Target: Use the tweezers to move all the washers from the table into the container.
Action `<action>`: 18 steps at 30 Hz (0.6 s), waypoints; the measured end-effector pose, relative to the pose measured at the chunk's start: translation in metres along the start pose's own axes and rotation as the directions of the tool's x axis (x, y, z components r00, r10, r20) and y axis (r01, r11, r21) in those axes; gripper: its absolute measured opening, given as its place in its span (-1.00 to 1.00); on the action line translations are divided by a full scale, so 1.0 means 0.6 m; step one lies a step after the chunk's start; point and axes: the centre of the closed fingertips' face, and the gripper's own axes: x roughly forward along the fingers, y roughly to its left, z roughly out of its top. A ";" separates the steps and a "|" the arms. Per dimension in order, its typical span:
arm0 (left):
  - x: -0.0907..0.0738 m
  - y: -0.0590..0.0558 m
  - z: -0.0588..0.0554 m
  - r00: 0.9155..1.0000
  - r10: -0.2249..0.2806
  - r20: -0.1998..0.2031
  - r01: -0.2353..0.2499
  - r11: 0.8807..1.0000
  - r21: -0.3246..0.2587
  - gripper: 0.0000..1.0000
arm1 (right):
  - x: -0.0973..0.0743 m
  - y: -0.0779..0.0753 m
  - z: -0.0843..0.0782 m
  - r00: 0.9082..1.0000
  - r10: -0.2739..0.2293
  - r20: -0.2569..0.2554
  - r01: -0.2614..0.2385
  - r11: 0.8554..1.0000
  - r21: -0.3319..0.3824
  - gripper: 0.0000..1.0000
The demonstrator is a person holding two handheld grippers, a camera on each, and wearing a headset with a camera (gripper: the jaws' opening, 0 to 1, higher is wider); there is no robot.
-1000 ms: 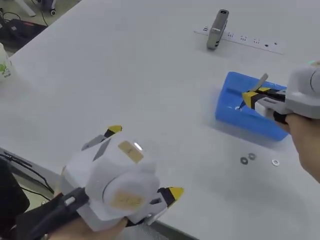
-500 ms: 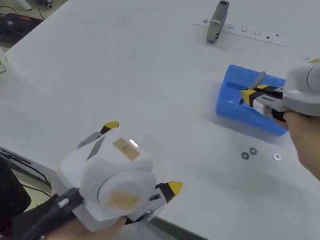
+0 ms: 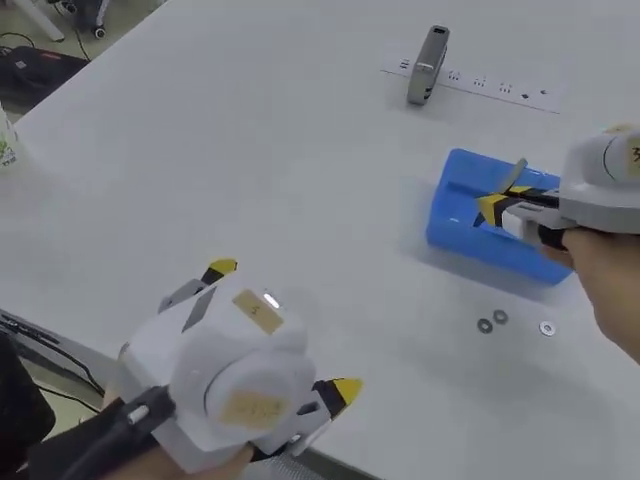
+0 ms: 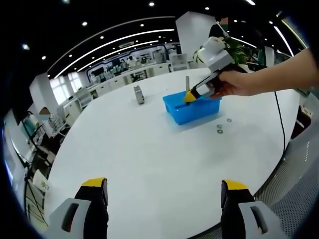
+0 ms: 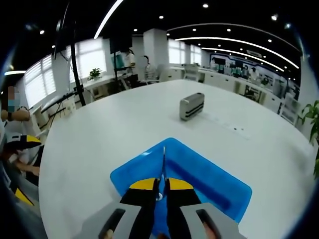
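Note:
A blue container stands on the white table at the right. My right gripper hovers over it, shut on metal tweezers whose long end sticks up and away. In the right gripper view the tweezers run forward between the shut jaws of my right gripper, above the container. Whether their tip holds a washer cannot be told. Three washers lie on the table just in front of the container. My left gripper is open and holds nothing near the table's near edge, far left of the container.
A grey metal block rests on a white power strip at the back of the table. The table's near edge runs just under my left gripper. Broad bare tabletop lies between the two grippers.
The head camera has shifted a little. My right gripper stays over the container with the tweezers; my left gripper stays open by the near edge. The washers have not moved.

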 end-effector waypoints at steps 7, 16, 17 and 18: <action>0.001 0.003 -0.002 1.000 0.006 -0.007 -0.006 1.000 -0.011 0.94 | -0.035 0.008 0.024 0.999 -0.009 0.036 0.009 1.000 -0.003 -0.93; -0.001 0.003 0.002 1.000 0.003 0.010 -0.003 1.000 -0.015 0.95 | -0.088 0.029 0.046 0.996 -0.002 0.089 0.002 1.000 0.004 -0.94; -0.001 0.002 0.002 1.000 0.003 0.012 -0.002 1.000 -0.016 0.95 | -0.093 0.033 0.047 0.996 0.001 0.095 -0.002 1.000 0.008 -0.93; -0.001 0.002 0.002 1.000 0.002 0.012 -0.002 1.000 -0.016 0.95 | -0.097 0.037 0.047 0.995 0.004 0.099 -0.005 1.000 0.010 -0.94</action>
